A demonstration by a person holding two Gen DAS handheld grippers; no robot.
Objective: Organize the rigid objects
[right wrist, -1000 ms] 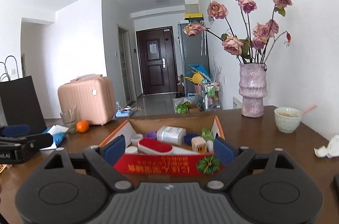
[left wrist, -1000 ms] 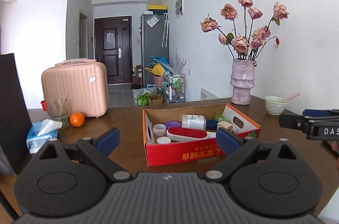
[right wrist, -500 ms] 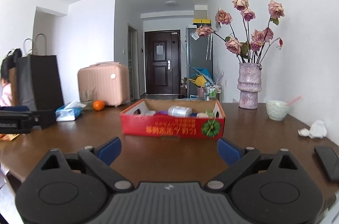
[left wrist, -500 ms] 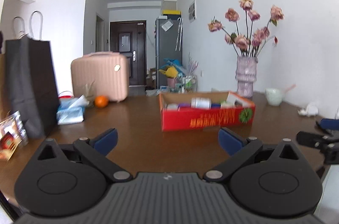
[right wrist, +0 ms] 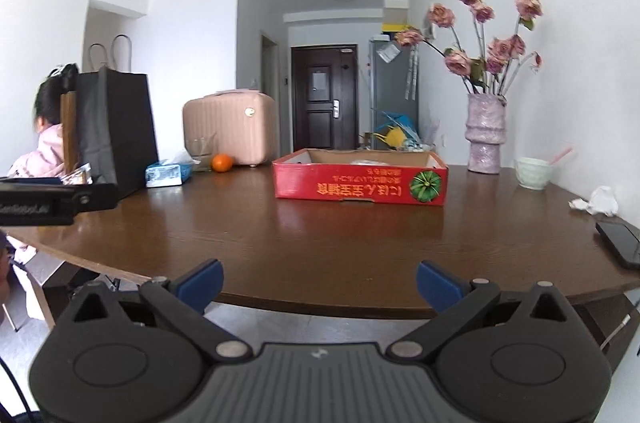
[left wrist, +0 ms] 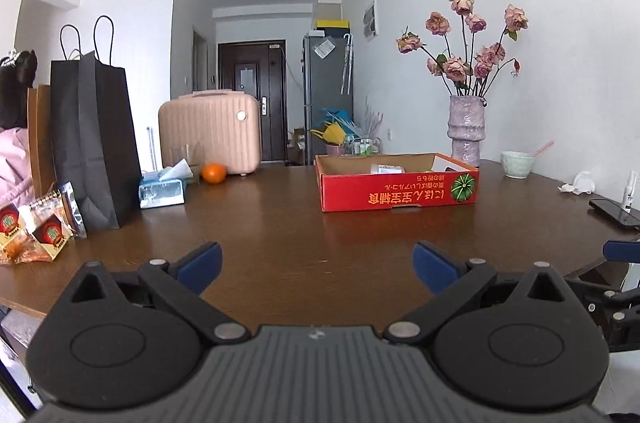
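Observation:
A red cardboard box (left wrist: 398, 192) stands on the brown table (left wrist: 280, 235); it also shows in the right wrist view (right wrist: 360, 185). From this low angle its contents are mostly hidden; only a white bottle top (left wrist: 386, 168) peeks over the rim. My left gripper (left wrist: 316, 265) is open and empty, low over the table's near edge, far from the box. My right gripper (right wrist: 319, 281) is open and empty, at the table's front edge (right wrist: 320, 303). The left gripper's side shows at the left of the right wrist view (right wrist: 48, 203).
A black paper bag (left wrist: 94, 143), snack packets (left wrist: 36, 227), a tissue pack (left wrist: 162, 189), an orange (left wrist: 214, 173) and a pink case (left wrist: 210, 131) are on the left. A vase of roses (left wrist: 466, 131), a bowl (left wrist: 518, 163), crumpled tissue (left wrist: 580, 183) and a phone (left wrist: 614, 213) are on the right.
Both grippers have pulled back and down from the box toward the table's near edge. The box now looks smaller and farther, and its contents have dropped out of sight.

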